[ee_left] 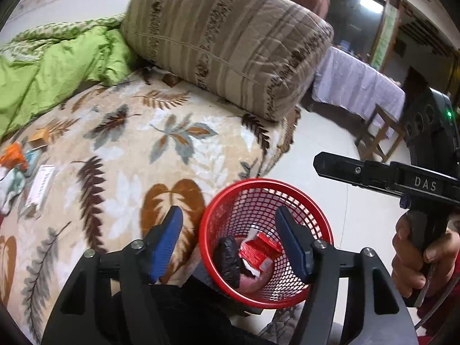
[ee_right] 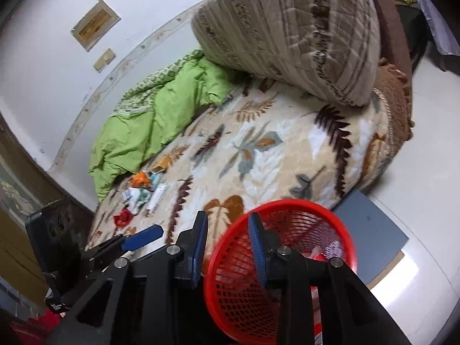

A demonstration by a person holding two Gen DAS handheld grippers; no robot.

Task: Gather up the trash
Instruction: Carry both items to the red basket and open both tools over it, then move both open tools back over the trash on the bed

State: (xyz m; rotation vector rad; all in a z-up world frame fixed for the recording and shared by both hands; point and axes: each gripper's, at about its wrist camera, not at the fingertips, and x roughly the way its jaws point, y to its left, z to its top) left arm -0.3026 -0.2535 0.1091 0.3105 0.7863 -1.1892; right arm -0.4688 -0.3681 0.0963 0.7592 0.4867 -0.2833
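Note:
A red mesh basket point(ee_left: 316, 215) stands on the floor at the bed's edge and holds a red wrapper point(ee_left: 256, 251) and a black crumpled piece point(ee_left: 228, 258). My left gripper point(ee_left: 230, 238) is open and empty, its jaws straddling the basket's near rim. My right gripper point(ee_right: 228, 244) is open and empty over the rim of the basket point(ee_right: 290, 215). Several pieces of trash lie on the bed: an orange wrapper point(ee_right: 141, 178), a white box point(ee_right: 157, 197), a red wrapper point(ee_right: 123, 218) and crumpled paper point(ee_right: 136, 197). The orange wrapper point(ee_left: 13, 155) and white box point(ee_left: 40, 188) also show in the left wrist view.
A leaf-patterned blanket point(ee_right: 258, 149) covers the bed. A green quilt point(ee_right: 155, 120) is bunched at the wall side and a large striped cushion point(ee_left: 230, 40) lies at the head. A grey board point(ee_right: 373, 230) lies on the floor. A covered table point(ee_left: 356, 86) and a wooden stool point(ee_left: 379, 135) stand beyond.

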